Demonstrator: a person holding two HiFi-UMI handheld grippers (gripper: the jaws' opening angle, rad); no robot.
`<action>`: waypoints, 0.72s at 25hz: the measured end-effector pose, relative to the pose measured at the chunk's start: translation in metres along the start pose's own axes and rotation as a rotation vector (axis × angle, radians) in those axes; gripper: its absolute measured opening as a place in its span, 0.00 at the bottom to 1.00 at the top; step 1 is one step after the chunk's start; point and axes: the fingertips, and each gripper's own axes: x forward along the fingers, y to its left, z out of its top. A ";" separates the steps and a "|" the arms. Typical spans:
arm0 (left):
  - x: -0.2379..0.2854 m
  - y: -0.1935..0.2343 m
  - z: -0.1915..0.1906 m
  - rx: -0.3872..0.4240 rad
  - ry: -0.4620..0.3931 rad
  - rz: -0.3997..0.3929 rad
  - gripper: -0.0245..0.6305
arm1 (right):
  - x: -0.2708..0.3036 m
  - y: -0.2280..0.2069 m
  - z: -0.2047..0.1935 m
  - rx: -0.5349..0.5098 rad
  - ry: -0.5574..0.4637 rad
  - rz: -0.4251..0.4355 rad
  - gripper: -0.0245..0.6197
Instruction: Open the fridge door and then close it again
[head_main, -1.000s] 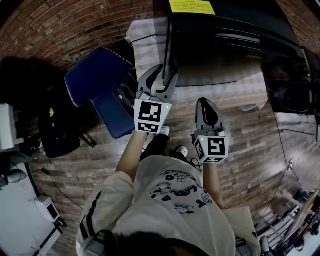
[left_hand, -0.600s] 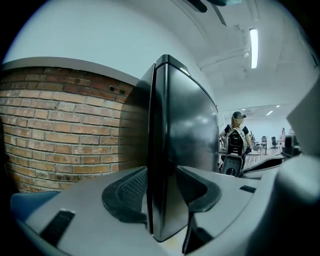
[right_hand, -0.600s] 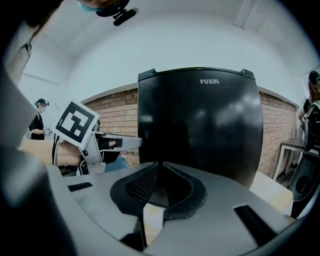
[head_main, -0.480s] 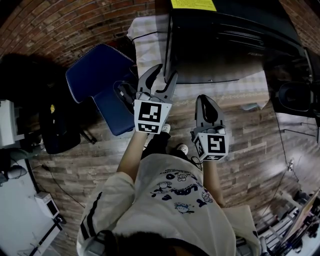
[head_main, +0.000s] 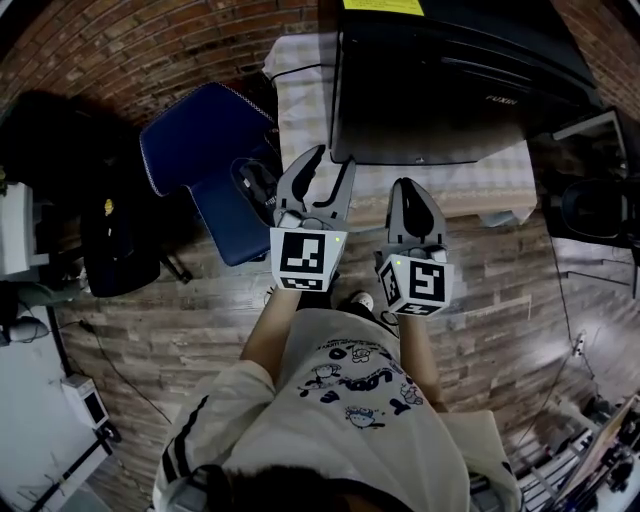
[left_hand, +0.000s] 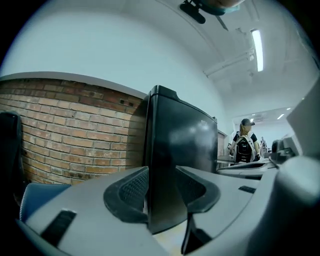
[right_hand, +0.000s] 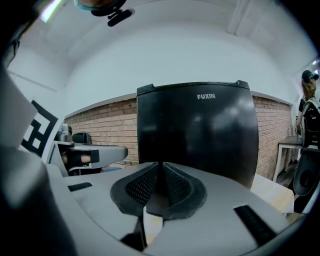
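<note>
The fridge (head_main: 450, 80) fills the upper centre of the head view. It is a black box standing on a table with a checked cloth (head_main: 300, 90), and a blue chair (head_main: 200, 130) is at its left. A second ago its door (right_hand: 197, 132) stuck out toward the person as a thin edge-on panel. Now it seems to lie flush against the body, so the closing half of the task looks done or nearly so.

The left gripper (head_main: 334, 157) has travelled with the door and now sits at the fridge's lower left corner. Its fingers are apart and have just been closing a little. The door's free edge stands between them, and no firm squeeze is evident. The right gripper (head_main: 412, 190) hovers just right of it and short of the door, with its fingers pressed together on nothing. What seems left is for the left gripper to let go and back away.
</note>
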 end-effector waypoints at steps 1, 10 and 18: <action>-0.005 -0.002 0.002 -0.001 -0.006 0.013 0.30 | -0.002 0.000 0.003 0.006 -0.010 -0.002 0.11; -0.036 -0.017 0.013 0.022 -0.035 0.091 0.30 | -0.018 0.001 0.020 0.028 -0.069 -0.006 0.10; -0.053 -0.027 0.015 0.021 -0.038 0.126 0.30 | -0.031 0.003 0.024 0.031 -0.084 0.016 0.10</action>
